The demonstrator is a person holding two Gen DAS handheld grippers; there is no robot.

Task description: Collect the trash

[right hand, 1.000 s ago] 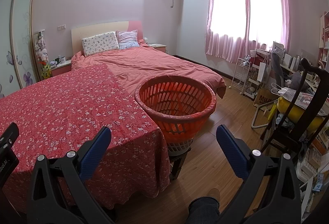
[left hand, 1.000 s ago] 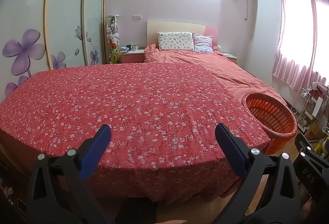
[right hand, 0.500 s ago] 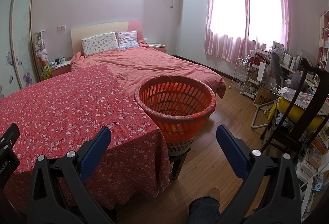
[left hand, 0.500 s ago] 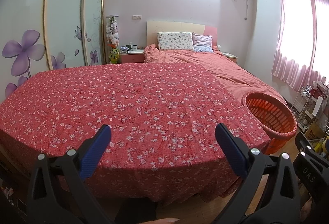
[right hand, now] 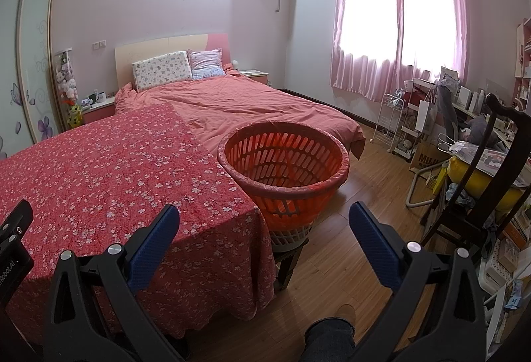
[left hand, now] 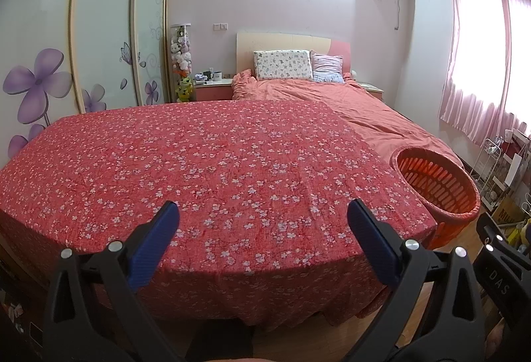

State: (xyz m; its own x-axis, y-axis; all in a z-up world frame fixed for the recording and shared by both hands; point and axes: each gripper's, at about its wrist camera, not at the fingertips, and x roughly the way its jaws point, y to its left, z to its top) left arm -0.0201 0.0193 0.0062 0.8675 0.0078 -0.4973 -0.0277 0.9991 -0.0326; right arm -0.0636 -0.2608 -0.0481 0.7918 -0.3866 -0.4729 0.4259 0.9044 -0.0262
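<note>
An orange slotted basket [right hand: 285, 159] lined with a thin bag stands on a low stool at the right edge of a table covered in red floral cloth [left hand: 212, 169]. In the left wrist view the basket [left hand: 438, 186] sits at the far right. No trash shows on the cloth. My left gripper [left hand: 264, 216] hovers open over the table's near edge, nothing between its blue pads. My right gripper [right hand: 264, 219] is open too, just in front of the basket and the cloth's corner, holding nothing.
A bed with a salmon duvet [right hand: 252, 106] lies behind the table. Wardrobe doors [left hand: 99, 30] line the left wall. A dark wooden chair [right hand: 491, 182], a white wire rack [right hand: 395, 123] and a cluttered desk fill the right side. A person's shoe [right hand: 341, 315] rests on the wood floor.
</note>
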